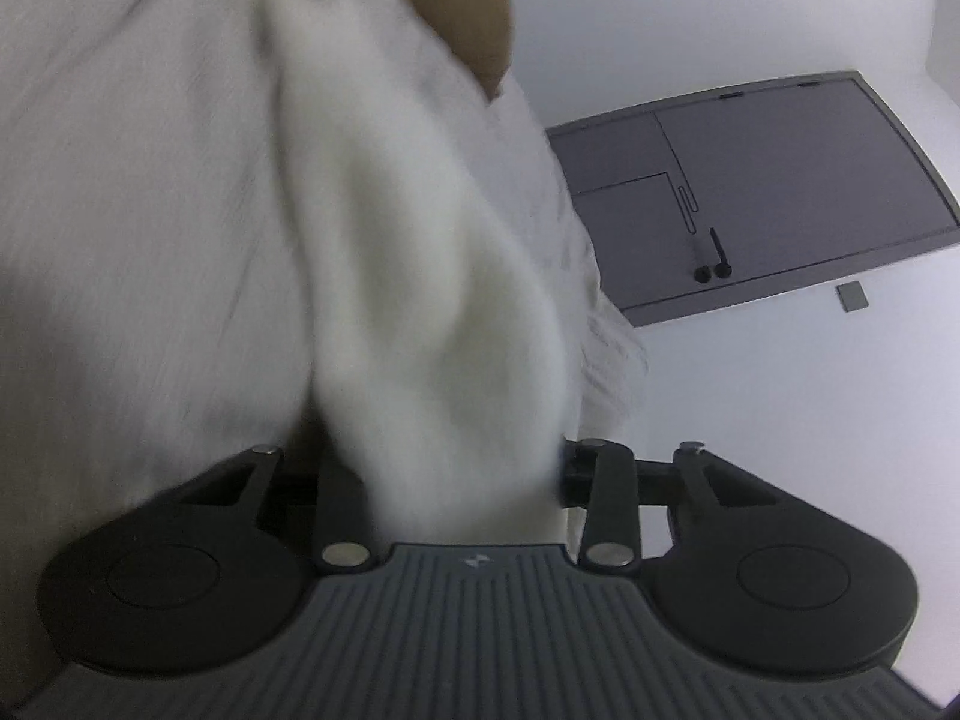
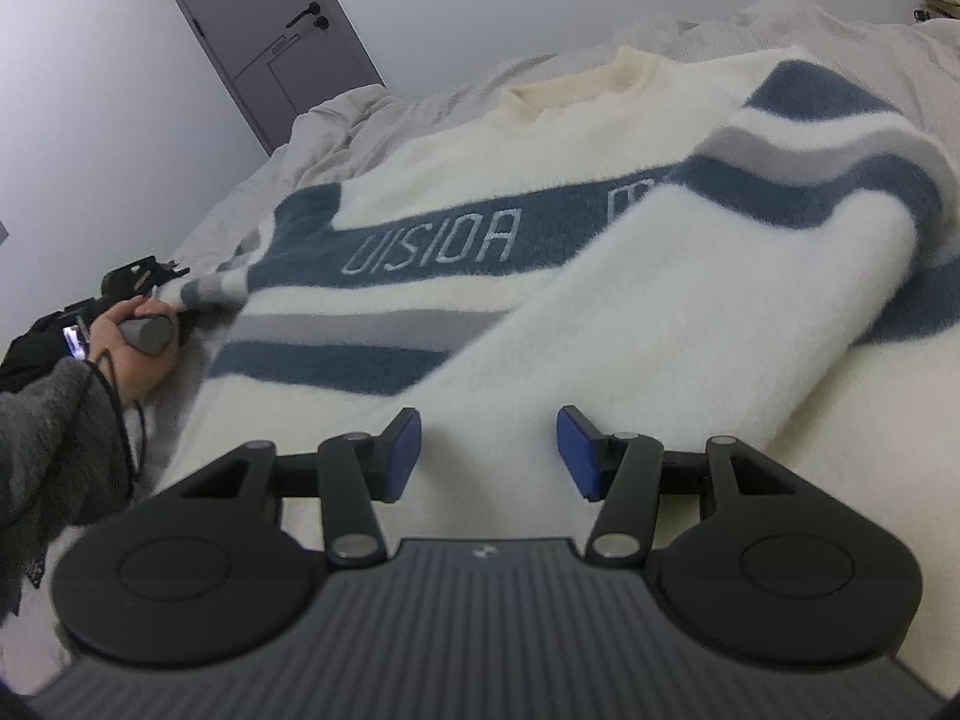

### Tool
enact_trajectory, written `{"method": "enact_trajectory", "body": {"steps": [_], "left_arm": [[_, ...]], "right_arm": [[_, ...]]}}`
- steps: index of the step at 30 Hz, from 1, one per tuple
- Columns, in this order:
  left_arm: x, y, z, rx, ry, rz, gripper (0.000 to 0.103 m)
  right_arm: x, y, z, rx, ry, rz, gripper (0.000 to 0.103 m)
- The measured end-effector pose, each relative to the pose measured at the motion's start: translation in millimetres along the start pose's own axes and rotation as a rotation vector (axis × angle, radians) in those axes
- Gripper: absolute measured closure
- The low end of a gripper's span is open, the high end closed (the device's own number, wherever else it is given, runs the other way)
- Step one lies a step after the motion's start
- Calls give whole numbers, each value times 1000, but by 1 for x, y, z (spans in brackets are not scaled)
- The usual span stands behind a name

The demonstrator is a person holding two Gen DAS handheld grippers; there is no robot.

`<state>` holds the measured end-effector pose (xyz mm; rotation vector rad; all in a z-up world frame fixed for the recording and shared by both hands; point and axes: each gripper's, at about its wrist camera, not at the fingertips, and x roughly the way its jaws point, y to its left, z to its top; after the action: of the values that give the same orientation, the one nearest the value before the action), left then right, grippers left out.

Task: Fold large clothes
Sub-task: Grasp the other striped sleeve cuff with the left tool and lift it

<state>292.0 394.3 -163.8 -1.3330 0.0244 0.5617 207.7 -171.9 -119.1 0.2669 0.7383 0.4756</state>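
Sweater: fluffy cream knit sweater with blue and grey stripes (image 2: 540, 192) is lying on the rumpled pale bedding (image 2: 870, 408).
Door: grey panelled door (image 2: 264, 30) is standing behind the bed, at left.

1. My right gripper (image 2: 485, 447): black linkage arms, silver pivot screws, blue pads (image 2: 577, 450) on black fingers.
2. My housing: ribbed grey plate with a small white logo, flanked by two black round discs.
3. My left hand (image 2: 129, 354): grey knit sleeve (image 2: 57, 444), thin black cable, grey handle.
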Motion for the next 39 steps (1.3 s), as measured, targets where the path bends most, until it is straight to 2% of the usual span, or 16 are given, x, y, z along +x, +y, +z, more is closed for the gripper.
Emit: {"method": "enact_trajectory", "body": {"steps": [1,3,5,9,12,14,19,25,30,36,39], "left_arm": [[3,-5,3,21,-18,0,65],[13,-17,7,71,-3,29,80],[16,-34,5,152,-16,47,85],[8,-80,-7,376,-48,49,87],[-9,-124,-23,591,-59,32,87],[-26,-152,-35,697,-64,-38,87],[-80,-216,-79,852,-56,-186,87],[-149,-275,-166,1057,-25,-321,87],[-203,-292,-250,1230,24,-394,87],[-250,-272,-356,1437,132,-454,87],[-252,-242,-396,1456,206,-457,87]], "right_arm": [[0,0,1,0,-1,-2,49],[1,1,2,0,0,-3,49],[0,1,2,-3,-1,-1,49],[0,-2,2,6,-4,0,51],[-1,0,5,3,-13,1,50],[-3,0,6,2,-19,3,50],[-14,2,7,-32,-49,-1,50],[-50,-9,8,-25,-137,-8,50],[-83,-27,11,38,-210,4,49],[-122,-49,8,90,-297,24,49],[-137,-60,6,116,-325,41,49]]}}
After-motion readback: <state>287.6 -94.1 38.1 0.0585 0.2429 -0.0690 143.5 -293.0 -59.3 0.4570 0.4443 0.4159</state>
